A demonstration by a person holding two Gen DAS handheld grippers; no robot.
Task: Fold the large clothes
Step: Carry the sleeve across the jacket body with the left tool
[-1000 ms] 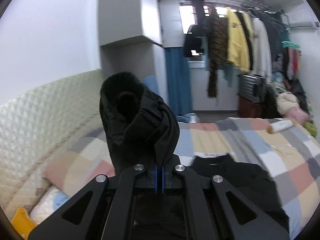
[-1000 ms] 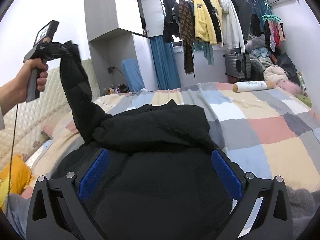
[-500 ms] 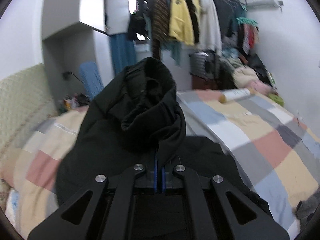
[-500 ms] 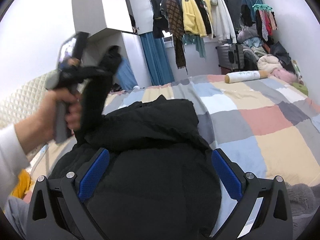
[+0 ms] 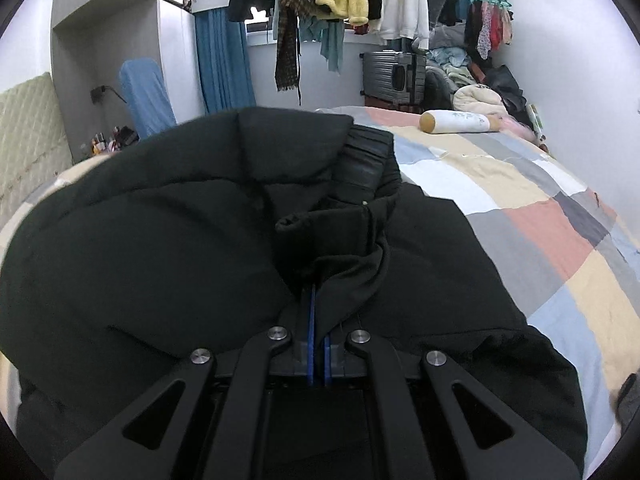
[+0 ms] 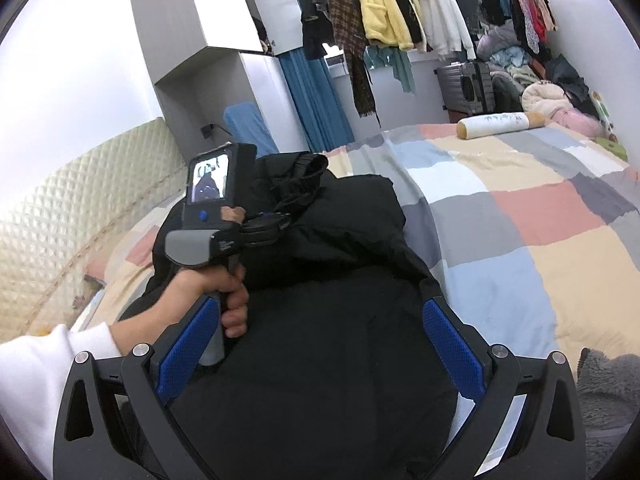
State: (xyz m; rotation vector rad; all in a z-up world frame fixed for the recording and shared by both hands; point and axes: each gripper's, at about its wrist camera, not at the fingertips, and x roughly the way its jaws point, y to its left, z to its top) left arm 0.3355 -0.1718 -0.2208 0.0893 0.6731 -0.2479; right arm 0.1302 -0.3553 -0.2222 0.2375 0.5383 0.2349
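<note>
1 black jacket (image 5: pixel 168 240) on 1 checked bed (image 6: pixel 520 216); left tongs (image 5: pixel 319 320) clamped on its fabric; right tongs (image 6: pixel 320 344) wide.

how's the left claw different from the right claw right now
The left claw is shut, its blue pads pinching a fold of the black jacket; the right claw is wide open, gripping nothing. Both hang over that jacket on the patchwork bed.

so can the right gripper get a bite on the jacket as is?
Probably yes: the right gripper hangs open right over the black jacket, nothing between; the left gripper pinches fabric farther up.
</note>
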